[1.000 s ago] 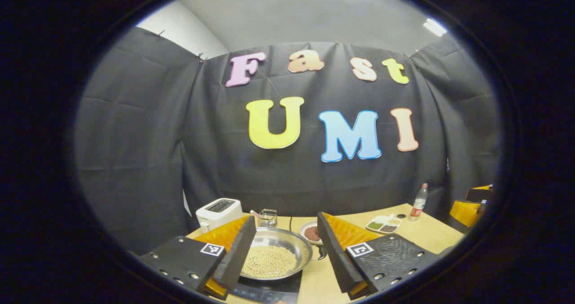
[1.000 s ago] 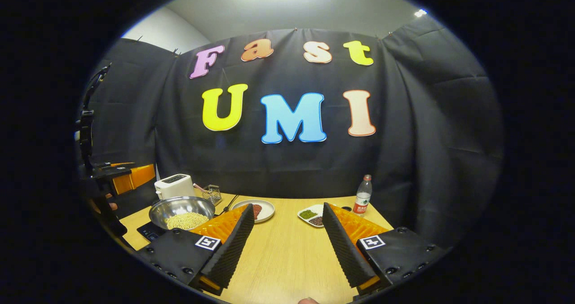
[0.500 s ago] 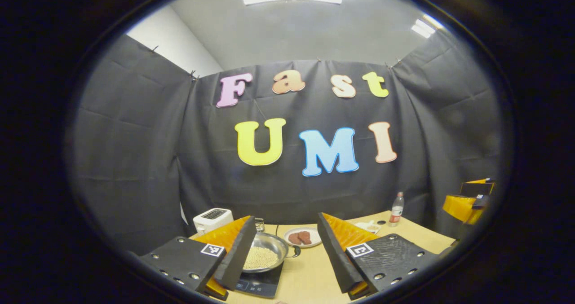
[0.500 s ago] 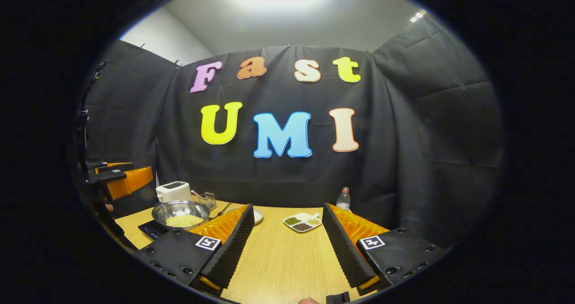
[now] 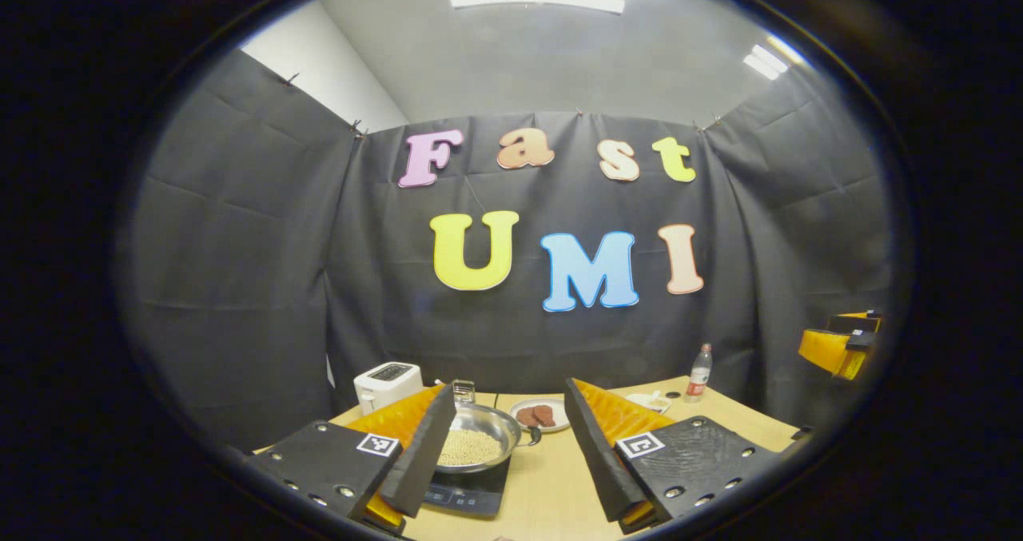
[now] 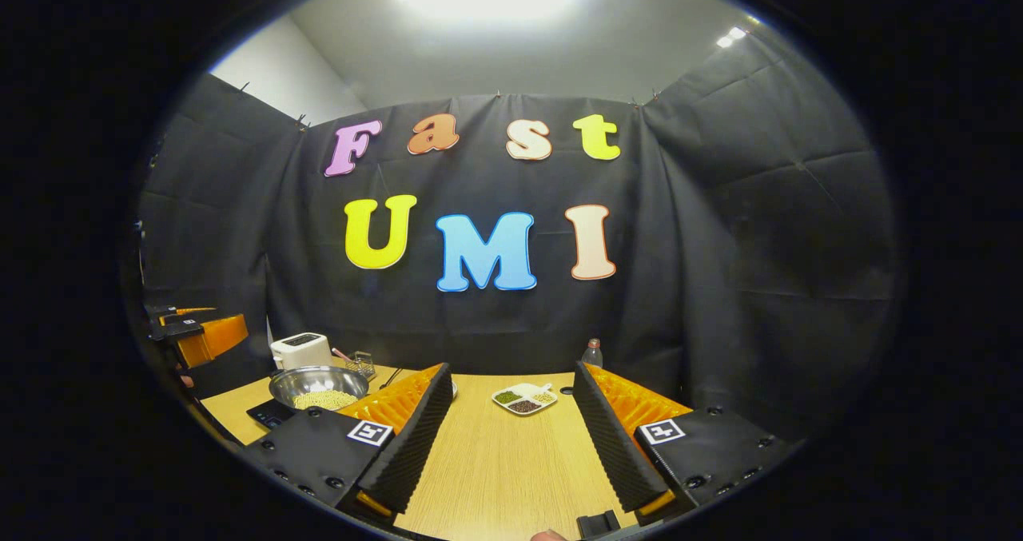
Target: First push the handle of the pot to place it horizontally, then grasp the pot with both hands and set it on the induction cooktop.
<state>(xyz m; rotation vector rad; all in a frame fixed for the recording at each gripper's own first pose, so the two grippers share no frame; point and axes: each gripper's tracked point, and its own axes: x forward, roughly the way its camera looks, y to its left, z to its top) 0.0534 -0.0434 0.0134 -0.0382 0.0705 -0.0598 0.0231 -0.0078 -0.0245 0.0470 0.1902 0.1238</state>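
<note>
- Sitting on the induction cooktop [image 5: 467,495] at the counter's [image 6: 495,477] left end, the pot [image 5: 478,439] looks placed to us; it carries a layer of pale beans [image 5: 466,447], and its short handle [image 5: 531,437] points out to the side toward the plate of brown patties [image 5: 539,415].
- Risk one, as we judge it: a careless sweep of either gripper back across the counter could clip the rim or handle, slide the pot off the cooktop and spill beans.
- Risk two: we cannot tell how well the pot is centred; if it overhangs, a small nudge may tip it.
- Left gripper [image 5: 502,453]: jaws spread wide, holding nothing, apart from the pot, which shows between its fingers farther off.
- Right gripper [image 6: 511,437]: jaws equally wide, empty, over bare counter, well apart from the pot; a divided dish [image 6: 524,399] and bottle [image 6: 592,352] lie beyond.
</note>
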